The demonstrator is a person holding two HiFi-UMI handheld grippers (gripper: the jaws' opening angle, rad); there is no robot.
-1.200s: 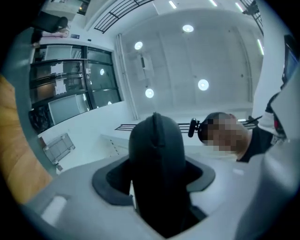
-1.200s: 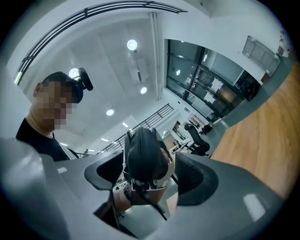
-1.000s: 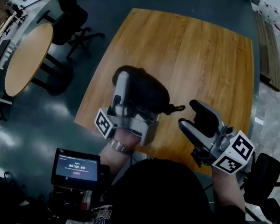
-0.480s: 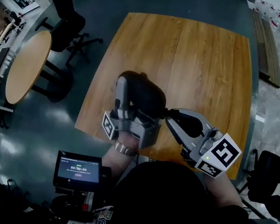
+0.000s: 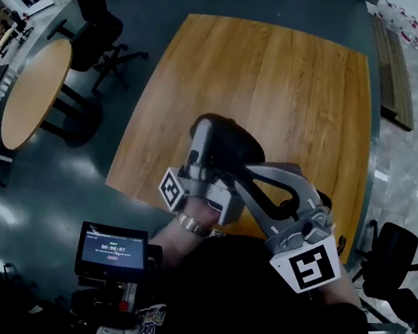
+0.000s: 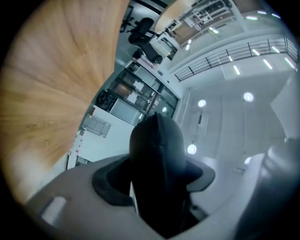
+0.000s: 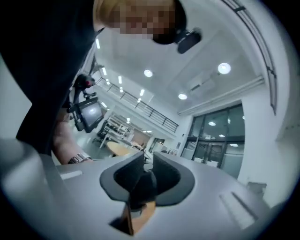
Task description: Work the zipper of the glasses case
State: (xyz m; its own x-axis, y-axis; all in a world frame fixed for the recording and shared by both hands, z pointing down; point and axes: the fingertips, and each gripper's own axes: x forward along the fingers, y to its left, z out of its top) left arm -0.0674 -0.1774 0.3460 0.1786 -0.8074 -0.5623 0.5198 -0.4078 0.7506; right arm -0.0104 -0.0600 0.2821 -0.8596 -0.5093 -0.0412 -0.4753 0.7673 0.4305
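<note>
The black glasses case (image 5: 228,143) is held up over the wooden table (image 5: 301,82), near its front edge. My left gripper (image 5: 210,159) is shut on the case; in the left gripper view the case (image 6: 157,164) fills the gap between the jaws. My right gripper (image 5: 242,173) reaches in from the right to the case's right side. Its jaws have just been closing and now pinch a small dark zipper pull (image 7: 140,183). In the head view the pull is hidden by the fingers.
A round wooden table (image 5: 37,88) stands on the floor at the left, with a black office chair (image 5: 97,27) behind it. Another black chair (image 5: 394,262) sits at the right. A small screen (image 5: 113,249) hangs at the person's front.
The right gripper went from open, right of the case, to shut at the zipper pull, and it rolled over. The left gripper and the case shifted right and nearer.
</note>
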